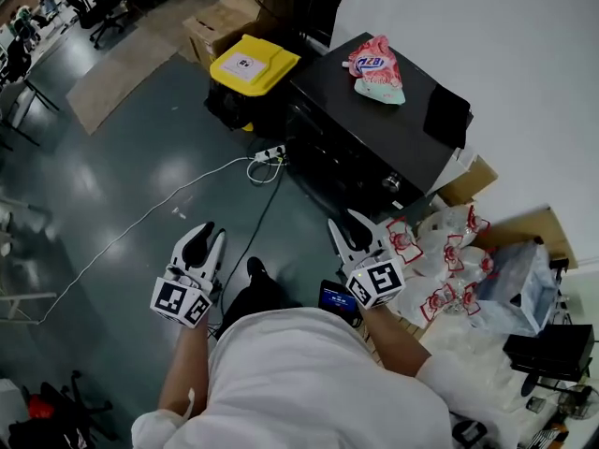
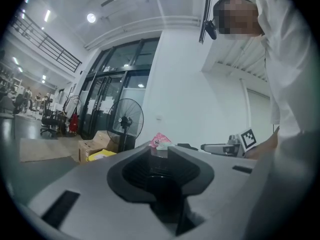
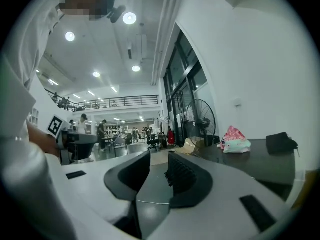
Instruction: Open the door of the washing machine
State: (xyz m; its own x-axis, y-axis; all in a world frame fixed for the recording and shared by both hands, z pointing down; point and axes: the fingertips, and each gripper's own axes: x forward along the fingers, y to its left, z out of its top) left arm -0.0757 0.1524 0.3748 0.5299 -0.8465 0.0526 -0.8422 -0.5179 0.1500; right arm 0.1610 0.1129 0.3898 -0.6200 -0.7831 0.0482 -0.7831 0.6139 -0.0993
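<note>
The washing machine (image 1: 360,124) is a black box against the white wall, its front (image 1: 323,162) turned toward me. A pink and teal bag (image 1: 377,68) and a flat black item (image 1: 446,115) lie on its top. My left gripper (image 1: 203,243) hovers over the grey floor, well short of the machine. My right gripper (image 1: 354,234) is closer, just before the machine's near corner. Both stand open and hold nothing. In the right gripper view the machine's dark top (image 3: 250,164) runs along the right with the bag (image 3: 234,139) on it. Between the left gripper's (image 2: 159,156) jaws the bag (image 2: 160,140) shows.
A yellow-lidded bin (image 1: 253,64) and cardboard boxes (image 1: 220,21) stand left of the machine. A power strip (image 1: 268,155) with a white cable lies on the floor before it. Tied plastic bags (image 1: 440,251) are heaped at my right. A floor fan (image 2: 125,121) stands further back.
</note>
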